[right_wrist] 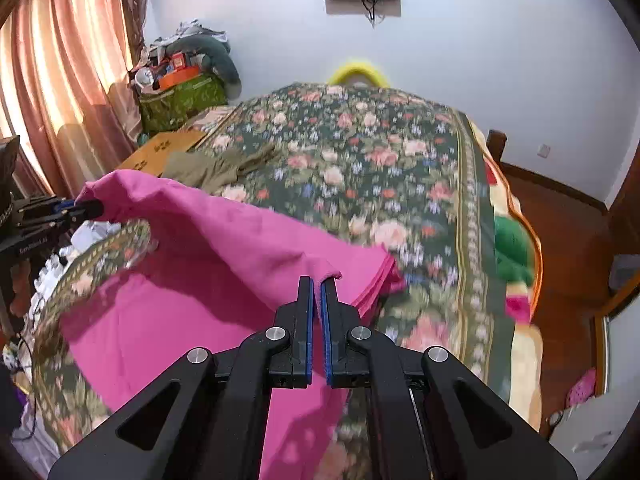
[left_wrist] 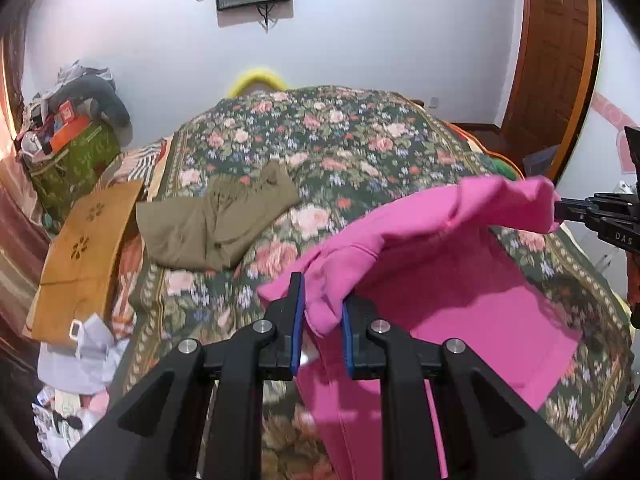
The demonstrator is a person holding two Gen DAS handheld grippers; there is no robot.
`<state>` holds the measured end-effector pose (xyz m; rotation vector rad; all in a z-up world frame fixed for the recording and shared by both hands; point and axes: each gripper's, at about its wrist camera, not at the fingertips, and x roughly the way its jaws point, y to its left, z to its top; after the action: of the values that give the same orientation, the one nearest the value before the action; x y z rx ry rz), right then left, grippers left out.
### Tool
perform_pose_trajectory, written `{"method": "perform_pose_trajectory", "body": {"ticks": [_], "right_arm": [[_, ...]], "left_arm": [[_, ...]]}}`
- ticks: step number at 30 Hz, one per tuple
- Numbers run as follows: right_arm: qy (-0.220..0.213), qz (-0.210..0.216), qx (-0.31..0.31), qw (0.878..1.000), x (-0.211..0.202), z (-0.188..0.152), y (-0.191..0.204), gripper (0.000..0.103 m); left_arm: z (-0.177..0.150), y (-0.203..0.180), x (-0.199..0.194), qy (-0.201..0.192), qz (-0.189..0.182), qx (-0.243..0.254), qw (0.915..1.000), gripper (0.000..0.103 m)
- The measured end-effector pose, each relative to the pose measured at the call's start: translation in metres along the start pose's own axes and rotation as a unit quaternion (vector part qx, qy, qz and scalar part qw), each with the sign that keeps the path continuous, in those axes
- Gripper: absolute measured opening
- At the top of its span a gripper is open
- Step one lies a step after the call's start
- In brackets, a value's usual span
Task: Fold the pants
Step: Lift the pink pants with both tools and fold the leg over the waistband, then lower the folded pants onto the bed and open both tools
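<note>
Pink pants point(left_wrist: 432, 264) lie partly on the floral bedspread point(left_wrist: 340, 148) with one edge lifted. My left gripper point(left_wrist: 322, 294) is shut on a bunched fold of the pink pants at their left end. My right gripper point(right_wrist: 318, 280) is shut on the pink pants point(right_wrist: 224, 264) at their right end. Each gripper also shows in the other's view, the right gripper point(left_wrist: 560, 208) at the right edge and the left gripper point(right_wrist: 94, 208) at the left edge, holding the raised edge between them. The lower part of the pants lies flat on the bed.
Folded olive pants point(left_wrist: 216, 220) lie on the bed to the far left. A wooden board point(left_wrist: 84, 252) and clutter point(left_wrist: 76, 360) sit by the bed's left side. A green bag point(left_wrist: 72, 160) stands by the curtain point(right_wrist: 52, 80). A door point(left_wrist: 552, 52) is at right.
</note>
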<state>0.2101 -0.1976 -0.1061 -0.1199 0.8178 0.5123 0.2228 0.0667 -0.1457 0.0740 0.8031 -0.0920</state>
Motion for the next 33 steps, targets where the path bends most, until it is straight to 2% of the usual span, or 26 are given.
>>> {"method": "perform_pose_trajectory", "body": {"ticks": [8,13,18,20,22,23,26,29,31,33], "right_arm": [[0.031,-0.005,0.012,0.999,-0.005,-0.045,0.002,0.003],[0.042,-0.009,0.023,0.999,-0.006,-0.064,0.003,0.004],[0.048,-0.021,0.023,0.998,-0.011,-0.079,0.005,0.004],[0.043,-0.02,0.028,0.998,-0.017,-0.084,0.004,0.004],[0.037,-0.021,0.027,0.999,-0.024,-0.088,0.005,0.005],[0.035,-0.021,0.026,0.999,-0.027,-0.089,0.006,0.006],[0.025,-0.026,0.023,0.999,-0.038,-0.09,0.009,0.014],[0.01,-0.016,0.023,1.0,-0.045,-0.085,0.014,0.025],[0.001,-0.003,0.019,1.0,-0.049,-0.081,0.021,0.038],[-0.005,0.009,0.007,1.0,-0.051,-0.077,0.032,0.045]], "left_arm": [[-0.036,0.0,-0.003,0.03,-0.009,-0.008,0.9995,0.016],[-0.05,-0.01,-0.006,0.044,-0.003,0.019,0.9989,0.017],[-0.064,-0.015,-0.009,0.062,0.01,0.032,0.9975,0.022],[-0.069,-0.014,-0.012,0.066,0.015,0.033,0.9972,0.027],[-0.073,-0.011,-0.016,0.07,0.021,0.028,0.9969,0.039],[-0.075,-0.008,-0.018,0.069,0.025,0.024,0.997,0.042],[-0.078,-0.001,-0.027,0.063,0.034,0.011,0.9974,0.05],[-0.075,0.004,-0.04,0.049,0.041,0.002,0.998,0.058],[-0.071,0.004,-0.049,0.034,0.049,0.005,0.9982,0.071],[-0.064,-0.001,-0.058,0.019,0.05,0.022,0.9983,0.078]]}}
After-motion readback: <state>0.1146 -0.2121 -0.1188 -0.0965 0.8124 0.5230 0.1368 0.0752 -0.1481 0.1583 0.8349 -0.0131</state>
